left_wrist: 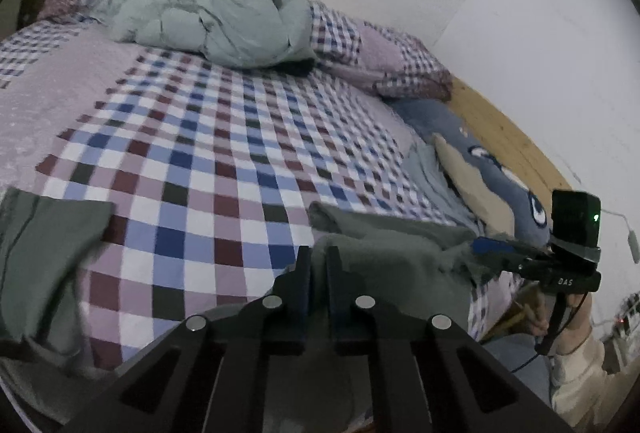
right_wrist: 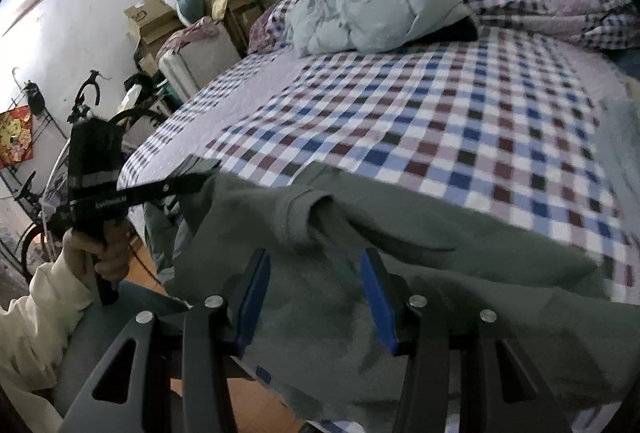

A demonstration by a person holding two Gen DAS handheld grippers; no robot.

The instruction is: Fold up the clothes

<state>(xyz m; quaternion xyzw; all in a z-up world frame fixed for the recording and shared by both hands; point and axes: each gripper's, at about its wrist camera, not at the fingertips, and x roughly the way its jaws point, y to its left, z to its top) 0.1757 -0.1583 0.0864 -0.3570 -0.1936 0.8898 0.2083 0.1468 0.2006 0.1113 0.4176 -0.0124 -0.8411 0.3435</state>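
Note:
A grey-green garment lies crumpled along the near edge of the checked bed, and part of it hangs over the side. My left gripper is shut on a raised fold of this garment; in the right wrist view the left gripper holds the cloth's left corner. My right gripper hovers just over the garment with its blue pads wide apart and cloth lying under them. In the left wrist view the right gripper sits at the garment's right end. A second part of the garment lies at the left.
A bunched pale green duvet and a checked pillow lie at the bed's far end. A blue plush toy rests along the wooden bed rail by the white wall. Cardboard boxes and a bicycle stand beside the bed.

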